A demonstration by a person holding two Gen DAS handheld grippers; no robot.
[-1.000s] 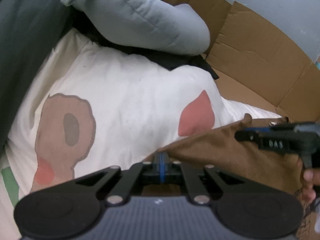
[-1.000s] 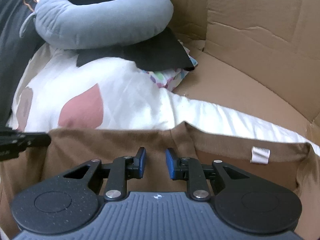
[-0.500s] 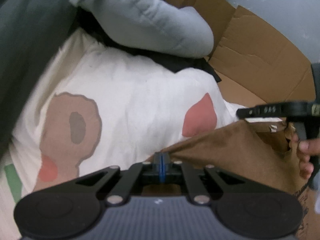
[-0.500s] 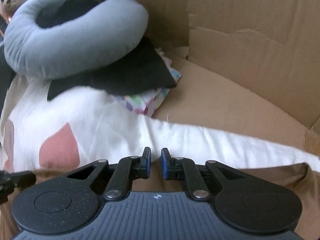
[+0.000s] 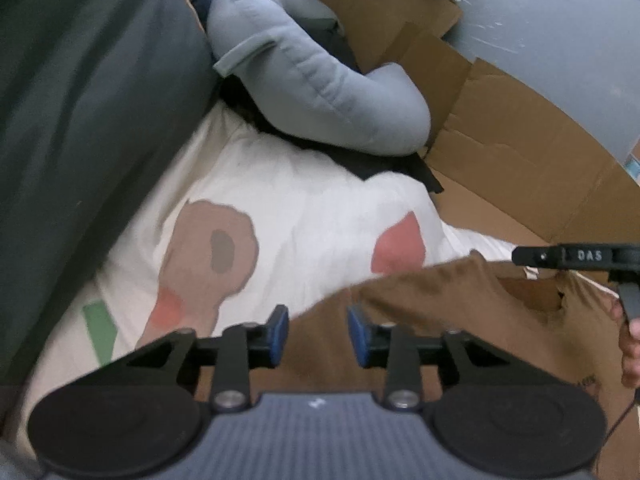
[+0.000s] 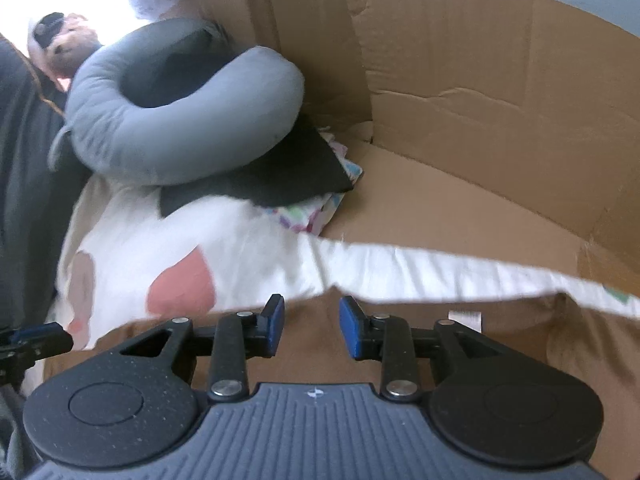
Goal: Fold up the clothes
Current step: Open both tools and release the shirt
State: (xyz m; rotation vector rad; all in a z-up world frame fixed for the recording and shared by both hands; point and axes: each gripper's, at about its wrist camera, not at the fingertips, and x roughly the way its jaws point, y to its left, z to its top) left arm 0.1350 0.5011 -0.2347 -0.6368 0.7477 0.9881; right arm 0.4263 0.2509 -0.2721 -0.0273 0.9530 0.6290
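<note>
Both tongs gape, nothing between the blue pads. Left gripper point(image 5: 318, 334) over the edge of the brown garment point(image 5: 440, 320), which lies on the white printed sheet point(image 5: 312, 216). Right gripper point(image 6: 311, 326) over the same garment near its collar tag point(image 6: 464, 316); contact with cloth unclear, probably just above. Grey pillow point(image 6: 180, 128) sits on a black cloth point(image 6: 280, 176) at the far end. Cardboard box point(image 6: 480, 100) flanks the sheet on the right. A hand point(image 5: 630, 344) shows at the edge.
</note>
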